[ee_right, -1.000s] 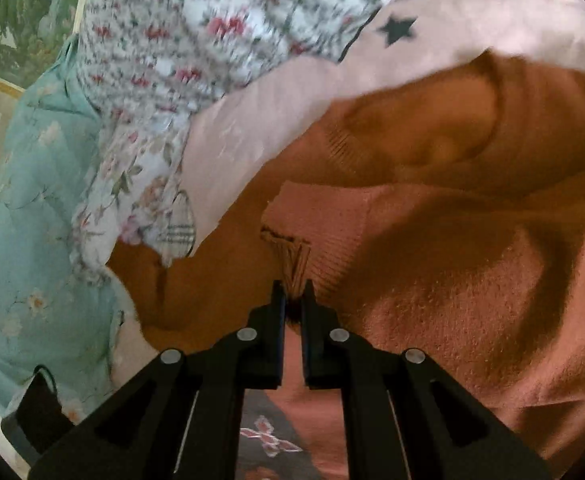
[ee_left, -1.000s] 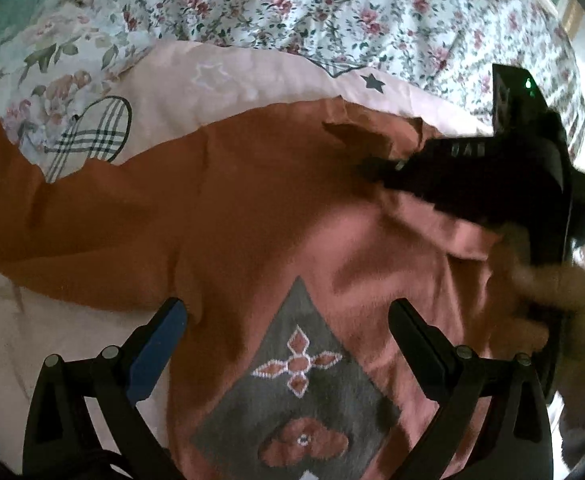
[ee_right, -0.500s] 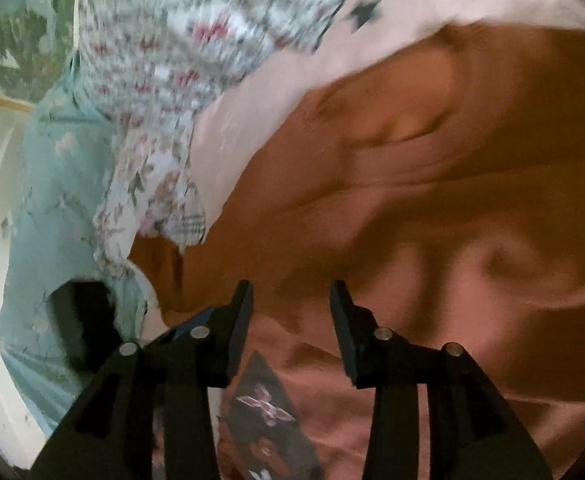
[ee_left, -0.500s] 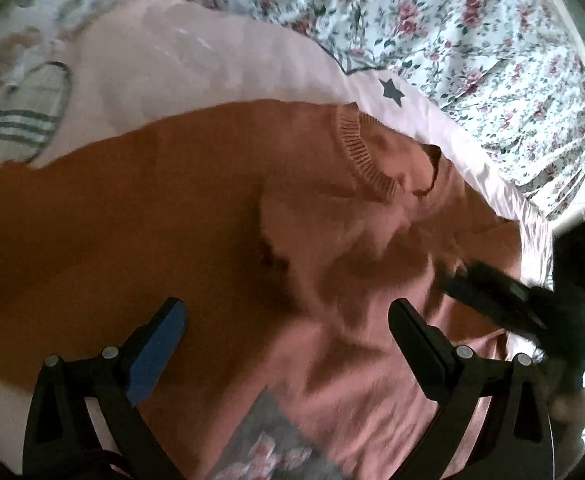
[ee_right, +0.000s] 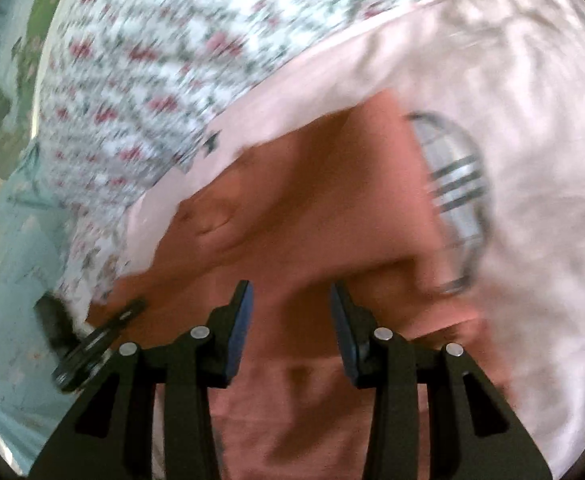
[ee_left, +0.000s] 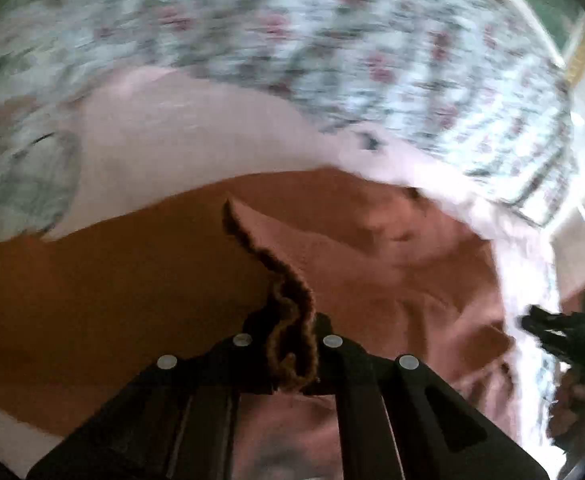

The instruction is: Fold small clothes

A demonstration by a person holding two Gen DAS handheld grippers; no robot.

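1. Floral bedspread [ee_left: 332,40]: white cloth printed with red flowers and green leaves, blurred in both views. It fills the far part of the scene.
2. Pink sheet [ee_left: 180,140]: pale and smooth, it bears a small dark star [ee_left: 369,142] and a plaid patch with a dark outline [ee_right: 454,184]. It lies over the bedspread and under the garment.
3. Rust-orange sweater [ee_left: 92,280]: soft knit, spread across the pink sheet, rumpled into broad folds. One ribbed edge [ee_left: 288,300] rises in a wavy, fuzzy strip up to a pointed corner.
4. Left gripper [ee_left: 288,354]: black, low over the sweater, pointing forward along it. Its fingers are pressed together on the ribbed edge, which bunches between them.
5. Right gripper [ee_right: 290,320]: black with blue pads [ee_right: 238,328], held just above the sweater near the plaid patch. Its fingers stand apart with nothing between them; the knit shows through the gap.
6. In the left wrist view, the right gripper appears dark and blurred at the far right edge, beside the sweater's border.
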